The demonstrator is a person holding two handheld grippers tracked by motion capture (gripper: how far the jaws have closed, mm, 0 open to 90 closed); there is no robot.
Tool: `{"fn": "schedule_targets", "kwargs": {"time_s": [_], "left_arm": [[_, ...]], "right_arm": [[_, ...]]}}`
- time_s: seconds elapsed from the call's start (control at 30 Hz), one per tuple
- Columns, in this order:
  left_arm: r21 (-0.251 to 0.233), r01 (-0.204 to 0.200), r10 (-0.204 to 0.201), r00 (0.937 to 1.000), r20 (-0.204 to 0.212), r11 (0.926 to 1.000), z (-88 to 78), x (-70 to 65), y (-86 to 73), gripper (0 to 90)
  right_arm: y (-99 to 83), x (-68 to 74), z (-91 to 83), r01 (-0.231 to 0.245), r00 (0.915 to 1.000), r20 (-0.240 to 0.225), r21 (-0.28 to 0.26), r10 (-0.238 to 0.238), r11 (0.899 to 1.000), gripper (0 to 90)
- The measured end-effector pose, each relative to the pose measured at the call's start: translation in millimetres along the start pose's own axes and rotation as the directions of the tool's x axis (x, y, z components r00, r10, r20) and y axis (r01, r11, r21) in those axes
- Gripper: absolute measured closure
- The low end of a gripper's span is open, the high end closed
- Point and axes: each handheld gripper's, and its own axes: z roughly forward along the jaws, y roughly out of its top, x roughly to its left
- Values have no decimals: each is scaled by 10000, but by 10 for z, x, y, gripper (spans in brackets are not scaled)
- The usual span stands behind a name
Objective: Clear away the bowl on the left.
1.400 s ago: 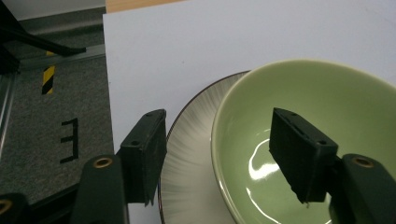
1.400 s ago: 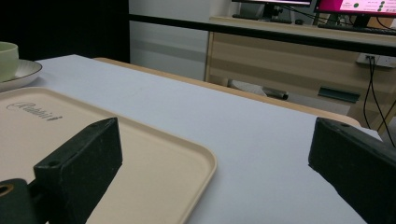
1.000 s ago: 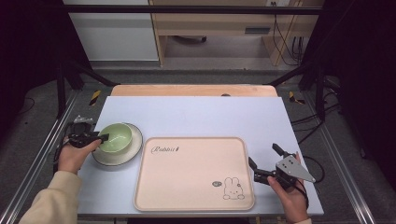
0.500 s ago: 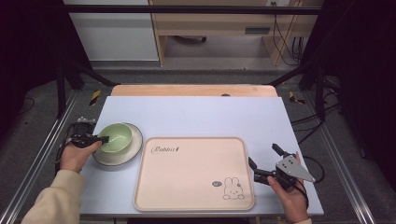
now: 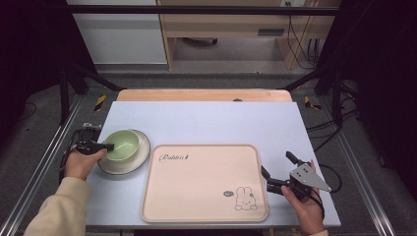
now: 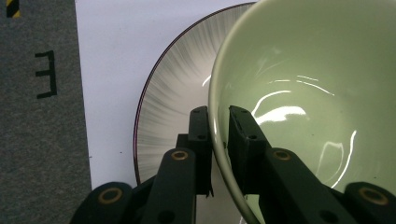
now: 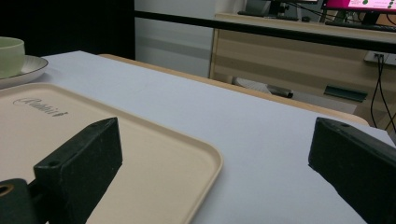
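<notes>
A pale green bowl stands on a white ribbed plate at the table's left. My left gripper has just been closing and is shut on the bowl's near rim, one finger outside the wall and the other inside. A beige tray with a rabbit drawing lies in the middle. My right gripper hovers open beside the tray's right edge with nothing between its fingers. The bowl and the plate appear far off in the right gripper view.
The light blue table top stretches bare behind the tray, with a wooden strip along its far edge. Metal rails run down both sides. A wooden bench and cables stand beyond the table.
The left gripper's jaws have drawn together on the bowl's rim. Both hands have kept their places, and the bowl, plate and tray have not shifted.
</notes>
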Motion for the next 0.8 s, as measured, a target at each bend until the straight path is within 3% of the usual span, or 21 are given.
{"fn": "schedule_targets", "kwargs": {"time_s": [0.1,0.2,0.7,0.8], "left_arm": [[-308,265,-256,9993,282,9992,-15,12,-11,826],[-531,236,-217,9991,373,9983,-54,0,-15,834],[-1128,468,-441,9987,263,9925,-150,-14,-21,829],[-1242,511,-462,9980,424,9909,-187,-26,-20,829]], "right_arm": [[-3,3,1,-17,10000,4,45,17,10000,28],[-7,1,5,14,10000,2,60,-14,10000,28],[-1,3,9,40,10000,-50,19,-39,10000,28],[0,3,6,29,10000,-38,10,-29,10000,28]]}}
